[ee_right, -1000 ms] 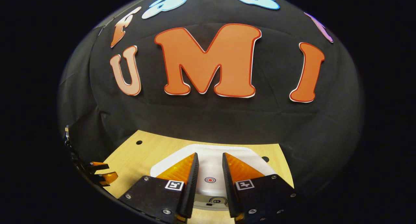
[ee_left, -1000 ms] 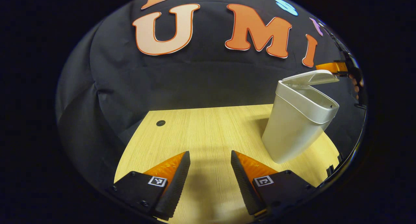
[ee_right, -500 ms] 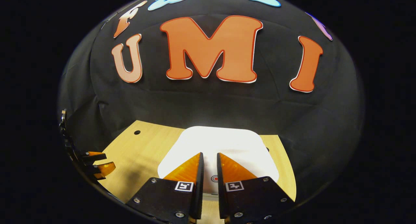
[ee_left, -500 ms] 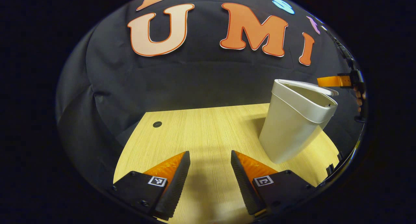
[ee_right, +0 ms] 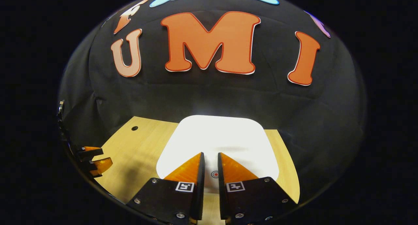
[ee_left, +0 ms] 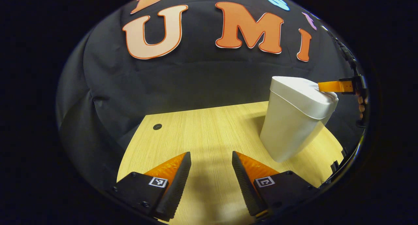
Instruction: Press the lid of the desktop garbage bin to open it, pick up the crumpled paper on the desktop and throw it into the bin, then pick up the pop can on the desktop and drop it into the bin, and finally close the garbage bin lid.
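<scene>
The white desktop bin [ee_left: 292,130] stands on the right of the wooden table [ee_left: 202,130] in the left gripper view, its lid [ee_left: 298,88] lying flat and closed. My right gripper [ee_left: 321,87] rests its tips on the lid's right edge. In the right gripper view, my right gripper [ee_right: 210,153] is shut with nothing between its fingers, low over the white lid [ee_right: 217,136], just behind a small red ring mark [ee_right: 215,174]. My left gripper [ee_left: 210,153] hangs open above bare tabletop, left of the bin; it appears small at the left edge [ee_right: 105,155] in the right gripper view.
A small round hole [ee_left: 157,126] sits near the table's far left corner. The black cloth wall rises right behind the table's far edge. A hand [ee_left: 361,104] holding the right gripper peeks in at the far right.
The bin's lid has gone from propped open to flat and closed under my right gripper, which came down on it and shut its fingers. My left gripper has stayed open, barely moving.
</scene>
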